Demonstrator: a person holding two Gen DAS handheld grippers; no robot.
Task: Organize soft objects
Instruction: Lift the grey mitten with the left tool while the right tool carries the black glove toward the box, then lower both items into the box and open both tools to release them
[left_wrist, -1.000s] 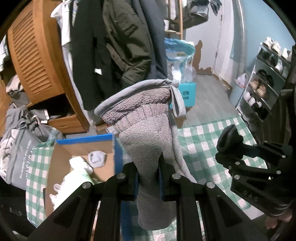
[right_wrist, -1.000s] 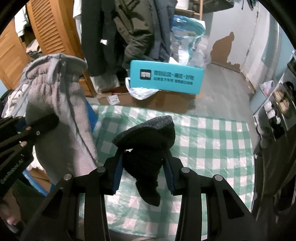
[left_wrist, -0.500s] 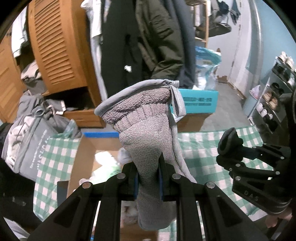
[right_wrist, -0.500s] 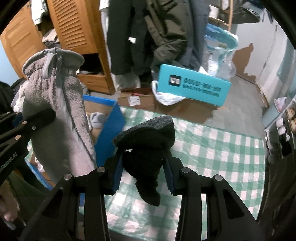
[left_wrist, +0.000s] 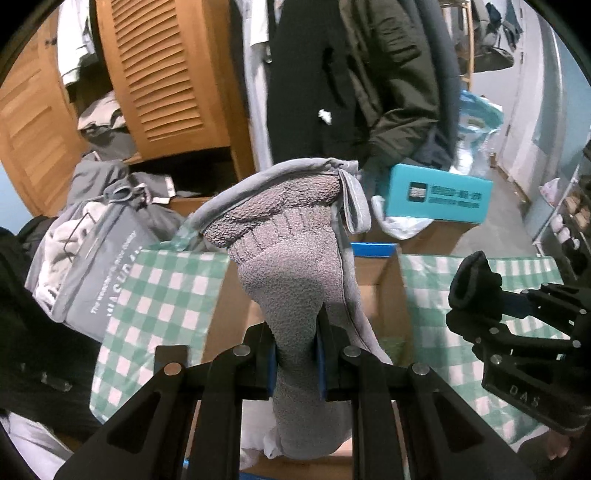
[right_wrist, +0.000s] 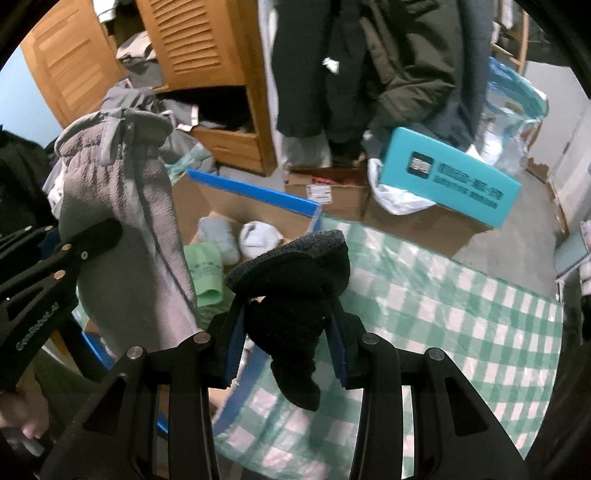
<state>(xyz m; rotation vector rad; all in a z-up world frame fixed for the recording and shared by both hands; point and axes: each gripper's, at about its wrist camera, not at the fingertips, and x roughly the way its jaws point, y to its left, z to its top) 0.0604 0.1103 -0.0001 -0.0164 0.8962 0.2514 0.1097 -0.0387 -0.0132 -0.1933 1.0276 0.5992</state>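
A grey fleece glove (left_wrist: 291, 266) stands up between the fingers of my left gripper (left_wrist: 297, 332), which is shut on it. The same glove (right_wrist: 122, 206) shows at the left of the right wrist view. My right gripper (right_wrist: 288, 332) is shut on a black knitted glove (right_wrist: 295, 288), also visible at the right edge of the left wrist view as a dark bundle (left_wrist: 474, 284). Both gloves hang above an open cardboard box with a blue rim (right_wrist: 258, 194). Inside the box lie pale rolled socks (right_wrist: 258, 238) and a light green cloth (right_wrist: 205, 273).
A green and white checked cloth (right_wrist: 443, 314) covers the surface around the box. A teal carton (right_wrist: 454, 177) lies on a brown box behind. A grey bag (left_wrist: 92, 266) sits at the left. A wooden louvred wardrobe (left_wrist: 162, 74) and hanging dark coats (left_wrist: 351, 81) stand behind.
Both grippers have swung left with their gloves, from above the checked cloth to above the open box. The box's inside now shows in both views. Both grips are unchanged.
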